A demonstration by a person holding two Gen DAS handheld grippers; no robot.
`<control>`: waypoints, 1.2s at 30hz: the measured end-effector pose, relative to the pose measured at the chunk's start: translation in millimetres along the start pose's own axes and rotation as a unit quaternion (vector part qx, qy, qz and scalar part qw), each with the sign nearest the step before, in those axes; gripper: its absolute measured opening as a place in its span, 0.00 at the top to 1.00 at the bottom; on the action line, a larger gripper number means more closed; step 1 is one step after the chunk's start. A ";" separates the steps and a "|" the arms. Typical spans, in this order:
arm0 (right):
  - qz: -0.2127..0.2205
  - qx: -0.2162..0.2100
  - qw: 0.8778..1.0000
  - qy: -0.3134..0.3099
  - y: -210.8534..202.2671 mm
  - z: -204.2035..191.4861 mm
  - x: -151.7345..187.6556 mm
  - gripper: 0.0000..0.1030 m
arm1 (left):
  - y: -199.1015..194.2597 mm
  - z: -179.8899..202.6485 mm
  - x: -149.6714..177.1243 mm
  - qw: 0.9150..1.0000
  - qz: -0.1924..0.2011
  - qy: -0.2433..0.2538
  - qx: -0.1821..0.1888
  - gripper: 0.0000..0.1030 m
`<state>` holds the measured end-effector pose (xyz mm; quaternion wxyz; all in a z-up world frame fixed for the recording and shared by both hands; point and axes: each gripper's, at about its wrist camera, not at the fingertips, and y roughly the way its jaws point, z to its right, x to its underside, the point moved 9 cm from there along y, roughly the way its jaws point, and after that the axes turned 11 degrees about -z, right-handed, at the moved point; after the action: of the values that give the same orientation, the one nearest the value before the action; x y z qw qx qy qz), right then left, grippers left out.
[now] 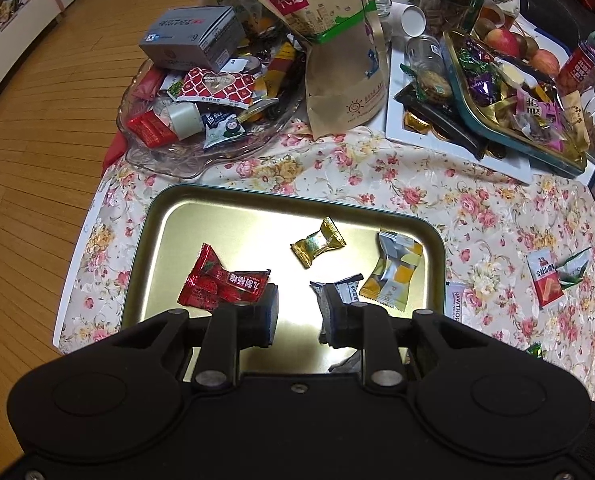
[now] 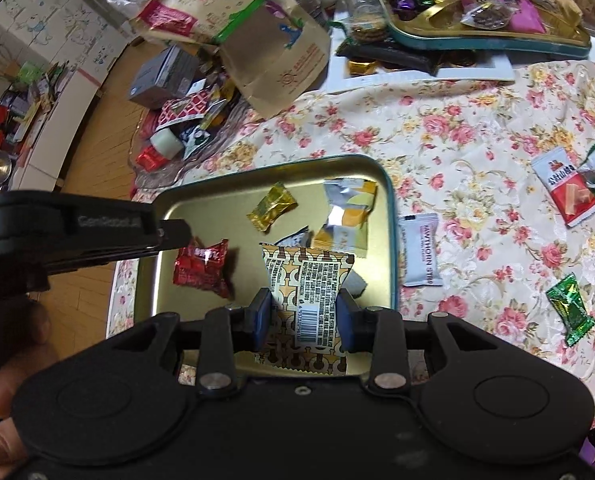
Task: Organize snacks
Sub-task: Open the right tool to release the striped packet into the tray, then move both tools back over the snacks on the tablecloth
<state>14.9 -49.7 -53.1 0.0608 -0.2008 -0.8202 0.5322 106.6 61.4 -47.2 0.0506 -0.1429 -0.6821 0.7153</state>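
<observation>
It was a lived-in home, most likely a sitting room. A floral tablecloth [image 1: 377,184] covered a low table above a wood-plank floor [image 1: 37,140], with a glass dish [image 1: 169,160] of mixed sweets at ten o'clock, apples [image 1: 505,40] at one o'clock, and a kraft snack pouch [image 1: 337,40] at twelve. White boxes with childlike drawings [image 2: 57,40] lined the wall at ten o'clock.

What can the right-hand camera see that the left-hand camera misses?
Only the right view shows the right gripper clamped on a brown patterned packet, plus the other gripper's body from the side. Only the left view shows the left gripper, its fingers apart with nothing between them, and apples far back. Both show the gold tray, a red candy and a gold candy.
</observation>
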 end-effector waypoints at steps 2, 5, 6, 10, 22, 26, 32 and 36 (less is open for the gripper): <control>0.002 -0.005 1.000 -0.006 0.3 -4.8 0.2 0.65 | 0.8 0.1 0.2 1.000 -0.001 -0.001 0.000 0.68; 0.005 -0.011 1.000 -0.011 0.1 -9.7 -0.5 0.65 | 1.1 -0.6 0.2 1.000 -0.002 -0.002 0.000 0.68; 0.006 -0.014 1.000 -0.011 0.1 -10.8 -0.8 0.65 | 1.2 -0.9 0.2 1.000 -0.002 -0.003 0.001 0.68; 0.009 -0.028 1.000 -0.010 -1.7 -15.5 -2.0 0.61 | 1.5 -1.3 -0.1 1.000 -0.003 -0.005 0.002 0.68; 0.000 -0.025 1.000 -0.001 0.8 -11.6 -2.2 0.57 | 3.3 1.8 1.4 1.000 -0.007 0.000 0.001 0.68; -0.004 -0.017 1.000 0.002 2.6 -8.7 -1.9 0.57 | 3.9 3.3 2.3 1.000 -0.009 0.003 0.001 0.68; -0.008 0.003 1.000 0.006 6.2 -2.1 -1.2 0.57 | 3.8 5.7 2.2 1.000 -0.009 0.005 0.002 0.68; -0.008 0.009 1.000 0.008 6.4 3.3 -1.2 0.57 | 3.2 9.6 2.9 1.000 -0.009 0.011 0.002 0.68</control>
<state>16.7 -50.8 -60.1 0.0737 -0.1979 -0.8164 0.5376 101.6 52.7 -50.5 0.0653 -0.1442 -0.6812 0.7148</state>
